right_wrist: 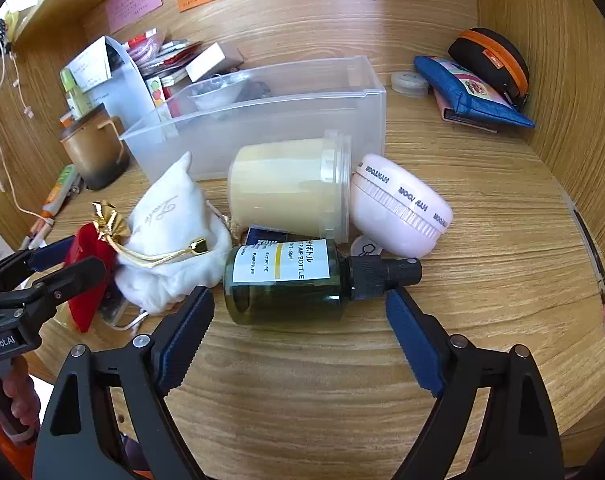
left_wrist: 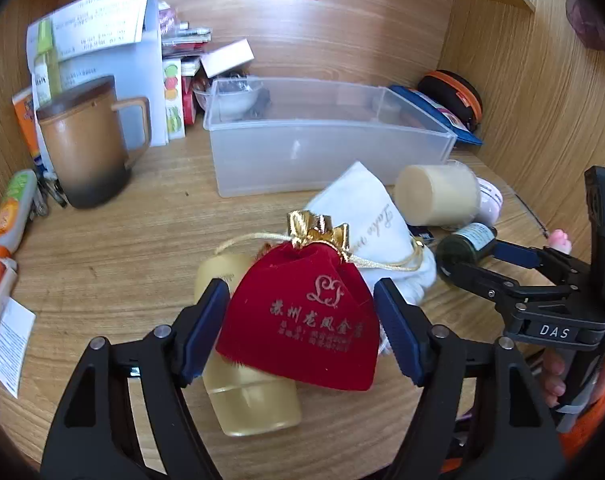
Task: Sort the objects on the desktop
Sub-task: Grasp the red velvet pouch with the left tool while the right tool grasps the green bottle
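Left wrist view: left gripper (left_wrist: pixel 300 332) spread wide, blue pads either side of red velvet drawstring pouch with gold trim (left_wrist: pixel 302 320), small gaps both sides, nothing pinched yet. Pouch lying partly over pale yellow translucent plastic bottle (left_wrist: pixel 246 384), near centre of wooden desk (left_wrist: pixel 122 248). White fabric drawstring pouch (left_wrist: pixel 366 216) just right of and behind red one, gold cords tangled close together. Clear frosted plastic storage bin (left_wrist: pixel 326 148) farther back, likely the drop target.

Right wrist view: right gripper (right_wrist: pixel 298 328) also spread, straddling dark green glass pump bottle with black cap and white label (right_wrist: pixel 290 280), lying on its side, cap pointing right. No contact visible. Cream-coloured lidded plastic jar (right_wrist: pixel 286 188) and pale pink round case (right_wrist: pixel 398 208) just behind bottle, touching or nearly so.

Advice for step: close left pads on pouch body only, above yellow bottle, to avoid dragging it along; soft velvet likely to compress, so squeeze well in. Lift straight up, watch gold cord snagging white pouch. For green bottle, close across body rather than neck; glass likely slippery and prone to roll, so centre pads before squeezing. Keep both tools apart during lift.
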The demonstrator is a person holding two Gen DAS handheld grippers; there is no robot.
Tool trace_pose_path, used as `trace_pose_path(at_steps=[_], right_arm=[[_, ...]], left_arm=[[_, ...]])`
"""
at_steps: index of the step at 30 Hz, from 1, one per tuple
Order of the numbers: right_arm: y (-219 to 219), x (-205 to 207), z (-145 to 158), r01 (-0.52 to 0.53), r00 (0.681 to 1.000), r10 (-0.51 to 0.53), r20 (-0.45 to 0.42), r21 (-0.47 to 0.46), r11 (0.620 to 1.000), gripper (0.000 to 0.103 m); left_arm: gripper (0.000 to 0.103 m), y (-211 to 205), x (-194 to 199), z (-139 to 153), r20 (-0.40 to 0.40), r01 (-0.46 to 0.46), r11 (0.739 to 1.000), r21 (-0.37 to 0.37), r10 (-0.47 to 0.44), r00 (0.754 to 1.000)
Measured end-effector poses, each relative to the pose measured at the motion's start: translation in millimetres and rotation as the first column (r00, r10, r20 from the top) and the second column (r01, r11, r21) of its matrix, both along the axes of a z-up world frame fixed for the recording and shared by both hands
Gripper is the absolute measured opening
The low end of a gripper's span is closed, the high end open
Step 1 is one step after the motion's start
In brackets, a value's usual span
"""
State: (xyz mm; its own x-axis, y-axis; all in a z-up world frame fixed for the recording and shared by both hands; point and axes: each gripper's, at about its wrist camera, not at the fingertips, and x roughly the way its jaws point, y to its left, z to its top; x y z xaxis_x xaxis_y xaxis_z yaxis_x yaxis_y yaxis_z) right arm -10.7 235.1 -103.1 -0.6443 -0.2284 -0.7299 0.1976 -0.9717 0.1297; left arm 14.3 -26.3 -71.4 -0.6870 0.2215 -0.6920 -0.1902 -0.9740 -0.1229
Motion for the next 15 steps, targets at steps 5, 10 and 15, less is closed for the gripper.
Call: trace_pose_path(at_steps=[5,10,15], right_arm=[[1,-5,-4,0.006,1.0,-0.006,0.009,0.004,1.0,0.071],[4,-3,-4,0.018,1.0,-0.019,0.0,-0.016,1.0,0.07],[4,5,3,0.012,0.999,-0.013,-0.033,-0.027,1.0,0.07]], left_arm=[[0.064,4,-3,1,-0.004,0.03,1.0,-0.004,-0.03,1.0],[0.046,13,-3,-1,0.003,0.1,0.995,-0.006,-0.1,0.995],[0.036,13,-1,5,-0.008,0.129,0.992,0.009,-0.129,0.992]])
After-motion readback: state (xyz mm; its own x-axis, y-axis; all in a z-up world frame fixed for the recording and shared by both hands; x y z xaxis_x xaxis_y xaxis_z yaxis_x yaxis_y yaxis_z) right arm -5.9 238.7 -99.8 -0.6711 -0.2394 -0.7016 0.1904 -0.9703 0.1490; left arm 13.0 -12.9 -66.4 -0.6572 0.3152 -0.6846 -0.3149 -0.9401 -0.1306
